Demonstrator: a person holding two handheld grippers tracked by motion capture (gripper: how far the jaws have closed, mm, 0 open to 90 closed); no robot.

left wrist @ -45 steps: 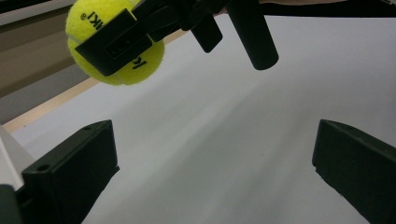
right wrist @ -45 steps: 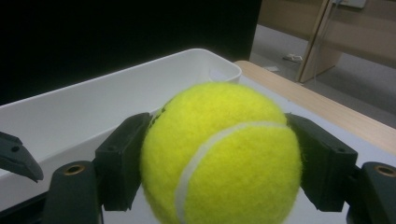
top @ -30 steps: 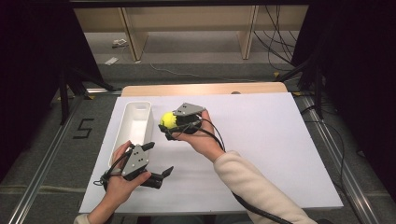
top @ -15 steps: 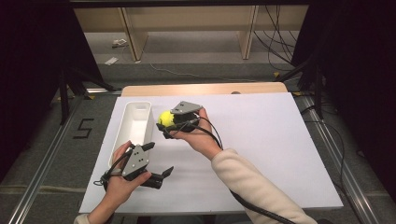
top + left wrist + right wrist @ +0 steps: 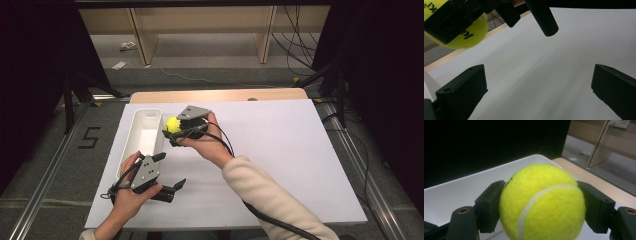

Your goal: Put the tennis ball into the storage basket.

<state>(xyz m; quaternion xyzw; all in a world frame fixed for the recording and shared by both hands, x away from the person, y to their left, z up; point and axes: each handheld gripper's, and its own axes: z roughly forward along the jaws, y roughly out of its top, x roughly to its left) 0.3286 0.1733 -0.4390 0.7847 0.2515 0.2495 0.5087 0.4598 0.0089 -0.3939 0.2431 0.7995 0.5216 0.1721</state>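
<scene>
A yellow tennis ball [image 5: 172, 124] is clamped between the jaws of my right gripper [image 5: 171, 131], held just beside the right rim of a long white tray [image 5: 142, 135]. In the right gripper view the ball [image 5: 541, 201] sits between both jaws with the tray [image 5: 454, 192] behind it. My left gripper [image 5: 172, 189] rests low near the table's front left, open with nothing between its jaws. The left gripper view shows its jaws wide apart over the white surface, with the ball [image 5: 461, 32] and the right gripper above at the top left.
A white sheet [image 5: 280, 150] covers the table, with a wooden edge [image 5: 220, 95] at the back. Black cables trail from both grippers. Dark curtains stand on both sides, and wooden shelving legs stand on the floor behind.
My right gripper has carried the ball a little to the left, closer to the tray's rim. The left gripper has stayed in place.
</scene>
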